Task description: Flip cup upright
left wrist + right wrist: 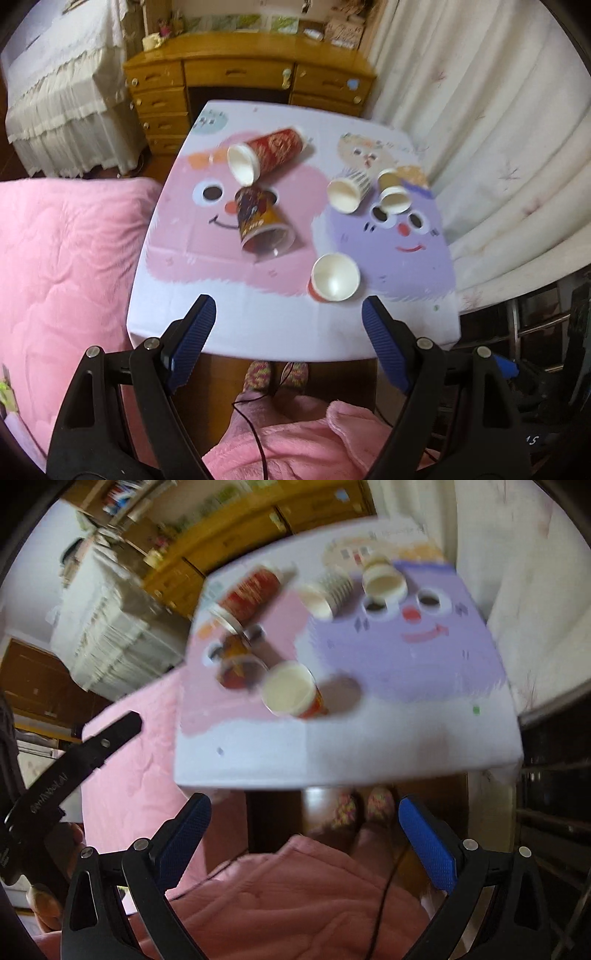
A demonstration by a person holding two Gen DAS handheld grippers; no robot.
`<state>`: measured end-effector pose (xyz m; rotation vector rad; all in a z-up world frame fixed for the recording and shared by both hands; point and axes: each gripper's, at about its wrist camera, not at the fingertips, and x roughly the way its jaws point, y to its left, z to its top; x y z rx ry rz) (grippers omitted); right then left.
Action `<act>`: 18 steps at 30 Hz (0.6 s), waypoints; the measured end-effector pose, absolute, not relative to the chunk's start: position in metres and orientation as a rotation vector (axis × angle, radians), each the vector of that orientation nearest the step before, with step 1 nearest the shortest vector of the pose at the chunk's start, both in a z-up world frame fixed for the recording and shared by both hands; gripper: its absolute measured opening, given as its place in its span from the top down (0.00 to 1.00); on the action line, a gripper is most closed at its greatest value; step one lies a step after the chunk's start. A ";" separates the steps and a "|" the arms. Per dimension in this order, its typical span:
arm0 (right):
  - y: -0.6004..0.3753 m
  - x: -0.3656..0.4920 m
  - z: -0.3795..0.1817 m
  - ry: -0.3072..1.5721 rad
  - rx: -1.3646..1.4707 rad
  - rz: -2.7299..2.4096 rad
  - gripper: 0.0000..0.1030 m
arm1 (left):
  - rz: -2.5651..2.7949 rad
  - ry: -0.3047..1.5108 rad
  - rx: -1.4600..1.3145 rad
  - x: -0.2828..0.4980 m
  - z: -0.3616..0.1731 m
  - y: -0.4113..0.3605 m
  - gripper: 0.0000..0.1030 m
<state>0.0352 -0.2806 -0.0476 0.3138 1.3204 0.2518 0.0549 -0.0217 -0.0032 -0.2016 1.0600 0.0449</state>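
Several paper cups lie on the small table. A tall red cup lies on its side at the back, a dark patterned cup lies on its side in the middle, a striped cup and a tan cup lie at the right. A red cup with white inside stands upright near the front; it also shows in the right wrist view. My left gripper is open and empty above the table's front edge. My right gripper is open and empty, short of the table.
A pink quilted bed lies left of the table. A wooden dresser stands behind it and a white curtain hangs at the right. The person's pink robe and slippers are below. The left gripper's body shows in the right wrist view.
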 end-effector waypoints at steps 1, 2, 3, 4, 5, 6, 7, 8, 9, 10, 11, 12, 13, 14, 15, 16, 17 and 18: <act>-0.278 0.032 -0.036 1.291 0.303 0.252 0.00 | 0.050 1.041 -0.198 0.052 0.003 -0.021 0.23; -0.275 0.030 -0.025 1.258 0.293 0.252 0.00 | 0.058 1.012 -0.189 0.048 0.010 -0.022 0.23; -0.272 0.028 -0.015 1.223 0.281 0.250 0.00 | 0.065 0.983 -0.178 0.043 0.016 -0.023 0.23; -0.269 0.025 -0.005 1.185 0.260 0.247 0.00 | 0.072 0.960 -0.162 0.038 0.020 -0.025 0.23; -0.266 0.023 0.003 1.153 0.243 0.247 0.00 | 0.080 0.946 -0.148 0.035 0.023 -0.027 0.23; -0.263 0.020 0.009 1.128 0.231 0.245 0.00 | 0.086 0.934 -0.133 0.032 0.025 -0.029 0.23; -0.262 0.016 0.014 1.102 0.215 0.234 0.00 | 0.092 0.927 -0.119 0.028 0.026 -0.031 0.23; -0.259 0.012 0.019 1.074 0.198 0.220 0.00 | 0.100 0.925 -0.107 0.025 0.026 -0.033 0.23; -0.256 0.006 0.024 1.038 0.173 0.204 0.00 | 0.108 0.926 -0.093 0.022 0.025 -0.034 0.23; -0.252 0.003 0.028 1.019 0.159 0.197 0.00 | 0.116 0.927 -0.088 0.019 0.024 -0.034 0.23; -0.248 -0.001 0.032 1.000 0.148 0.190 0.00 | 0.123 0.922 -0.085 0.016 0.023 -0.034 0.23; -0.246 -0.006 0.035 0.981 0.145 0.190 0.00 | 0.123 0.914 -0.085 0.013 0.022 -0.034 0.23; -0.245 -0.011 0.039 0.964 0.144 0.188 0.00 | 0.126 0.905 -0.088 0.010 0.023 -0.034 0.23; -0.244 -0.016 0.042 0.949 0.139 0.184 0.00 | 0.131 0.897 -0.084 0.007 0.022 -0.034 0.23; -0.243 -0.021 0.046 0.929 0.133 0.183 0.00 | 0.135 0.888 -0.078 0.005 0.022 -0.036 0.22; -0.243 -0.025 0.046 0.917 0.125 0.178 0.00 | 0.140 0.883 -0.072 0.004 0.021 -0.036 0.21; -0.242 -0.028 0.048 0.906 0.116 0.167 0.00 | 0.140 0.876 -0.067 0.003 0.021 -0.037 0.19; -0.243 -0.030 0.048 0.896 0.113 0.161 0.00 | 0.138 0.873 -0.064 0.002 0.020 -0.038 0.18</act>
